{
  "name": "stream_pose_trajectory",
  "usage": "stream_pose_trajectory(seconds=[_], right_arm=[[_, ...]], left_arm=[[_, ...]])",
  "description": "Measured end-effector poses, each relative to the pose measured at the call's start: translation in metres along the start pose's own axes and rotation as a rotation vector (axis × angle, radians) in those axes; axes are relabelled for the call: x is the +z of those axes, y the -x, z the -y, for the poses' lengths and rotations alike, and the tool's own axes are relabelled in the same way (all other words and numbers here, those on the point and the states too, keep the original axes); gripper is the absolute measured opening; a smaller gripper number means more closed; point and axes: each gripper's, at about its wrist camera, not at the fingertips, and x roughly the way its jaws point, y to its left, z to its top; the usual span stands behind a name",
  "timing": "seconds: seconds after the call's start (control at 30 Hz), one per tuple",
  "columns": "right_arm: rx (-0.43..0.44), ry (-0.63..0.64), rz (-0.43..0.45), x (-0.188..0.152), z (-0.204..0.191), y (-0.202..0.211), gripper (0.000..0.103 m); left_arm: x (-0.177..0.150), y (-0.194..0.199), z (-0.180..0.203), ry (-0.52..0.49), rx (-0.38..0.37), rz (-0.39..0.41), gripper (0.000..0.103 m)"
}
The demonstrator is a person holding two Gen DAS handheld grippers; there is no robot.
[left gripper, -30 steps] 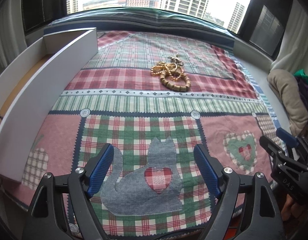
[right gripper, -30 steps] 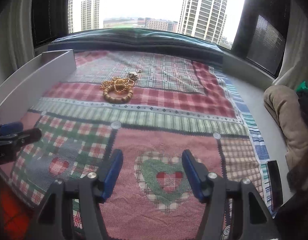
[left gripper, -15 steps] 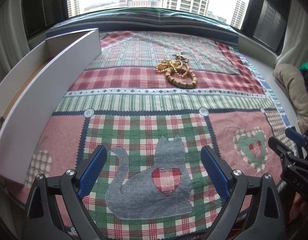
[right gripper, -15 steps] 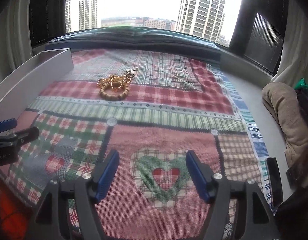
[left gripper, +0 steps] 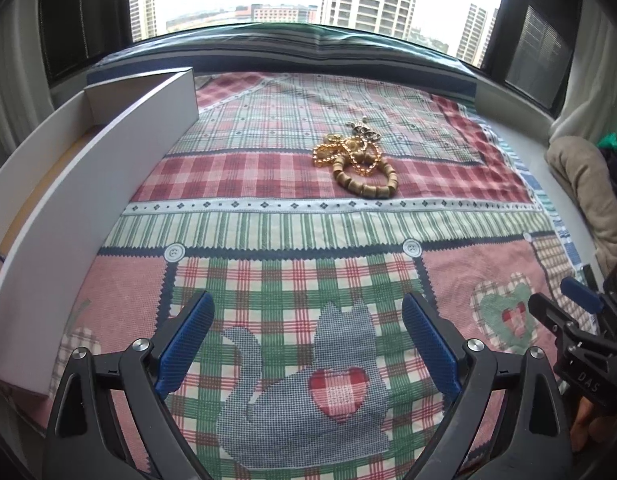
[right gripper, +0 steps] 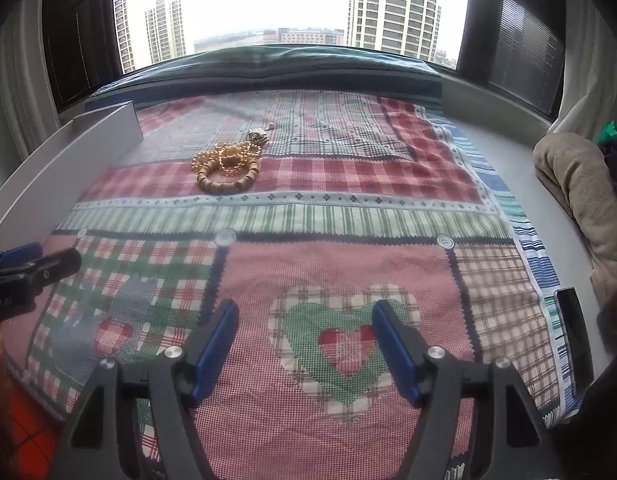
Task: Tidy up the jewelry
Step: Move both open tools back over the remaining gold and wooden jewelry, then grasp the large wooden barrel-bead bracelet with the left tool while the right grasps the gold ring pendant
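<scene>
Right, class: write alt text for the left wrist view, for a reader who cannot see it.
A tangled pile of gold chains and a wooden bead bracelet lies on a patchwork plaid quilt, well ahead of the open, empty left claw. A long white open box lies along the quilt's left edge, and the right claw shows at the right edge.

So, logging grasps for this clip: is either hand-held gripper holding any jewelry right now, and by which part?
Nothing is held. The left hand-held gripper and right hand-held gripper are both open and empty; the jewelry pile lies untouched on the quilt.
</scene>
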Motion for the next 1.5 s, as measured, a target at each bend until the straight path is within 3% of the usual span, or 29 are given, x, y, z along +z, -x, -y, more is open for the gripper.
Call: stream_pose_trajectory(seconds=[0.2, 0.43, 0.6, 0.83, 1.0, 1.17, 1.3, 1.5], right_arm=[[0.05, -0.008, 0.032, 0.031, -0.003, -0.027, 0.07], [0.099, -0.052, 0.04, 0.101, 0.008, -0.081, 0.07], [0.173, -0.079, 0.008, 0.136, 0.014, -0.105, 0.07], [0.253, -0.114, -0.076, 0.155, 0.021, -0.131, 0.07], [0.294, -0.089, -0.127, 0.171, 0.024, -0.155, 0.066], [0.34, -0.036, -0.18, 0.19, 0.015, -0.191, 0.045], [0.389, -0.029, -0.217, 0.209, 0.003, -0.225, 0.044], [0.38, 0.005, -0.262, 0.232, -0.025, -0.269, 0.044]], left_arm=[[0.038, -0.032, 0.004, -0.013, -0.006, 0.032, 0.097], [0.08, -0.071, -0.01, 0.041, -0.001, -0.03, 0.097], [0.094, -0.065, -0.017, 0.116, 0.035, -0.005, 0.097], [0.114, -0.072, -0.013, 0.15, 0.096, -0.005, 0.097], [0.121, -0.086, -0.003, 0.109, 0.104, -0.054, 0.097], [0.121, -0.087, -0.004, 0.124, 0.098, -0.103, 0.097], [0.116, -0.09, -0.009, 0.135, 0.102, -0.139, 0.097], [0.111, -0.096, -0.019, 0.139, 0.11, -0.166, 0.097]])
